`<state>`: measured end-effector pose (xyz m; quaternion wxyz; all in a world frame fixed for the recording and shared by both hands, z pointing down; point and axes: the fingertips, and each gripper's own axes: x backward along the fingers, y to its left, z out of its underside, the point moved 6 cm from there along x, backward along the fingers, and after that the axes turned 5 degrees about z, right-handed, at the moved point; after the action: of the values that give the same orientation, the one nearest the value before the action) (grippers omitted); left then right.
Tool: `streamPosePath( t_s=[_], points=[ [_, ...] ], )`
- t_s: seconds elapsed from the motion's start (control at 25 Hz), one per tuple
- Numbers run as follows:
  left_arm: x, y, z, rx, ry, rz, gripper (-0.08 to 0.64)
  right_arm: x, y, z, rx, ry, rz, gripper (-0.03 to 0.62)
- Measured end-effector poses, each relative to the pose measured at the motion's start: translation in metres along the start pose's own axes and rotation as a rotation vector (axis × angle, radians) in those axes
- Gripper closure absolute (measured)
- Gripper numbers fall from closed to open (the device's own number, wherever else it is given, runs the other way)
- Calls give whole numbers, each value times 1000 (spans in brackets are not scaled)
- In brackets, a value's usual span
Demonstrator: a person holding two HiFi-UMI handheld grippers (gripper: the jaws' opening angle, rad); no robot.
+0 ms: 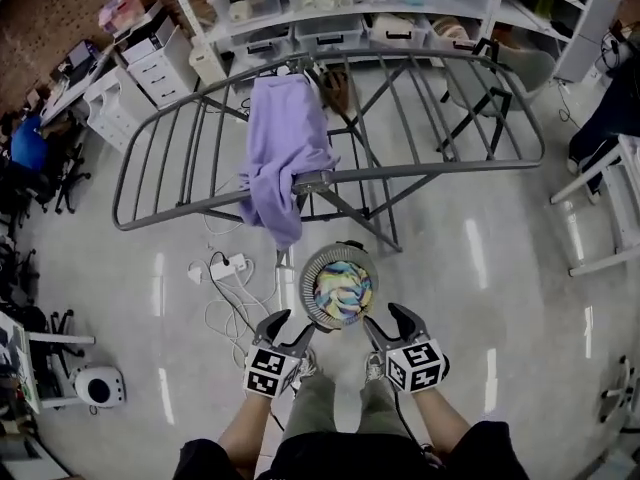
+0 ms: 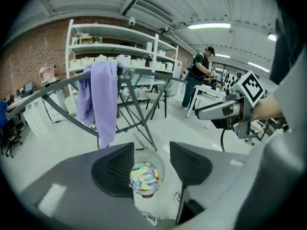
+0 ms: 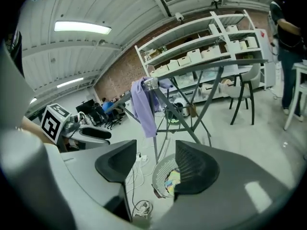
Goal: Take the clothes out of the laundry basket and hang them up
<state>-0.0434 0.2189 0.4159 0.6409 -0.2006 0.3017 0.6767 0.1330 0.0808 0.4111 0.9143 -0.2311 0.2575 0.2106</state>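
Note:
A round grey laundry basket (image 1: 310,280) stands on the floor just ahead of me, with a multicoloured garment (image 1: 343,290) bundled inside. A purple garment (image 1: 285,153) hangs over a bar of the grey drying rack (image 1: 430,168) behind it. My left gripper (image 1: 290,326) and right gripper (image 1: 385,320) hover near the basket's near rim, both open and empty. In the left gripper view the open gripper (image 2: 151,150) frames the basket (image 2: 159,161) and the bundle (image 2: 144,176). The right gripper (image 3: 156,150) stands over the basket (image 3: 162,174), beside the purple garment (image 3: 144,104).
A white power strip (image 1: 226,265) with loose cables lies on the floor left of the basket. Shelves of bins (image 1: 330,8) line the far wall. A white table (image 1: 610,198) stands at the right. A person (image 2: 197,75) stands further off. A small round white device (image 1: 98,386) sits at my left.

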Motion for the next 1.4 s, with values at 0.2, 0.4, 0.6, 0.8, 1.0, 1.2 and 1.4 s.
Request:
streamPosePath(
  t_s=[0.2, 0.4, 0.6, 0.8, 1.0, 1.2, 1.4],
  points=[
    [-50, 24, 41, -17, 107, 99, 336, -33, -15, 46, -81, 63, 94, 319],
    [-119, 42, 83, -77, 184, 170, 336, -73, -33, 99, -120, 110, 143, 319],
    [-187, 54, 130, -143, 273, 212, 336, -117, -44, 153, -107, 139, 157, 319],
    [-242, 66, 177, -217, 361, 244, 336, -153, -47, 206, -139, 159, 150, 319],
    [-300, 78, 211, -272, 420, 271, 336, -183, -61, 244, -159, 150, 139, 319],
    [-356, 84, 248, -357, 484, 328, 336, -203, -72, 281, -193, 148, 148, 321],
    [-400, 88, 294, -503, 605, 373, 336, -200, -79, 306, -237, 110, 163, 322]
  ],
)
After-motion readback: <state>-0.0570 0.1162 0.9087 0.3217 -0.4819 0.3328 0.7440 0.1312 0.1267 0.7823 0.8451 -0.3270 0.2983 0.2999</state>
